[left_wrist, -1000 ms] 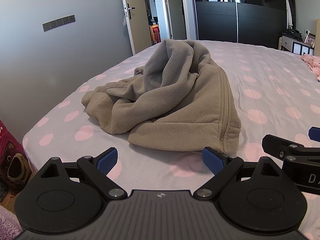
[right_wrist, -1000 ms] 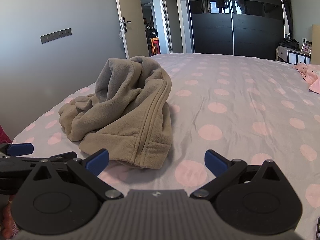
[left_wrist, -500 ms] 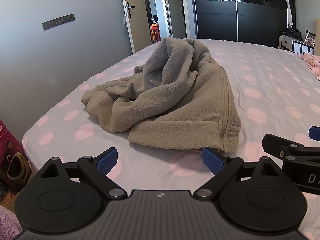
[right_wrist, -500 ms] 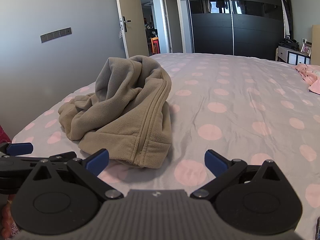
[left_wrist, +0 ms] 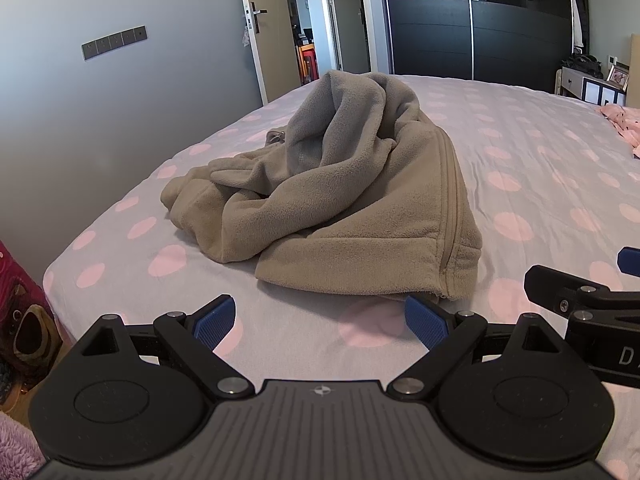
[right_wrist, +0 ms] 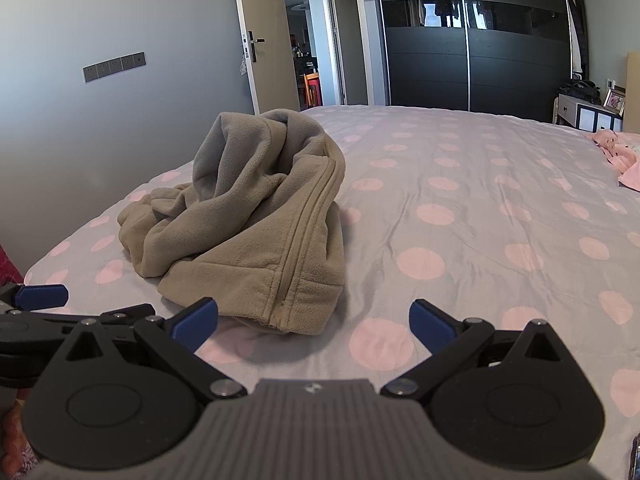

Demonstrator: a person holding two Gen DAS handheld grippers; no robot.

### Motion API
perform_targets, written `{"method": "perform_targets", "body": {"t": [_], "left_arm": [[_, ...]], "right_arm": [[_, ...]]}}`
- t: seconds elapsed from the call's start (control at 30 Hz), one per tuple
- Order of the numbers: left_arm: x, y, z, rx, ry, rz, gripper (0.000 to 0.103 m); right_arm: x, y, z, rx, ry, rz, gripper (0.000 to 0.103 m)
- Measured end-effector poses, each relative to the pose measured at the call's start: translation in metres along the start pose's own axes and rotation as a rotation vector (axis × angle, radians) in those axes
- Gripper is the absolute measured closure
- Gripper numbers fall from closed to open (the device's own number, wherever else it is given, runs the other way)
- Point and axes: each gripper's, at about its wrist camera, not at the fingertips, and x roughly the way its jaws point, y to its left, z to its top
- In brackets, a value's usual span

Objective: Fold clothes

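A crumpled tan fleece jacket [left_wrist: 340, 196] with a zipper lies heaped on the bed near its left front corner; it also shows in the right wrist view [right_wrist: 256, 224]. My left gripper [left_wrist: 320, 320] is open and empty, just in front of the jacket's near hem. My right gripper [right_wrist: 314, 320] is open and empty, close to the hem's zipper corner. The right gripper shows at the right edge of the left wrist view [left_wrist: 580, 292]. The left gripper shows at the left edge of the right wrist view [right_wrist: 60, 312].
The bed [right_wrist: 460, 208] has a grey sheet with pink dots. A pink garment [right_wrist: 620, 160] lies at the far right. A grey wall [left_wrist: 100, 120] runs along the left. A dark wardrobe [right_wrist: 472, 40] and open door stand behind. Red plush things [left_wrist: 16, 320] sit by the bed's left corner.
Both grippers have crept slightly closer to the jacket. The jacket has not moved and both grippers stay open.
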Motion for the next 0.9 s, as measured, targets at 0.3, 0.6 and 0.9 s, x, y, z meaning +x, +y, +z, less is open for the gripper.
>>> {"method": "perform_targets", "body": {"t": [0.3,0.6,0.9], "left_arm": [[0.000,0.001,-0.001,0.000,0.002,-0.006,0.010],[-0.002,-0.003,0.001,0.043,0.030,-0.030,0.015],[0.016,0.006,0.031,0.049,0.053,-0.073,0.023]], "right_arm": [[-0.004,0.003,0.001,-0.011,-0.009,-0.007,0.001],[-0.007,-0.001,0.003,-0.009,-0.003,-0.008,0.001],[0.002,-0.016,0.014,0.028,-0.002,0.014,0.001]]}}
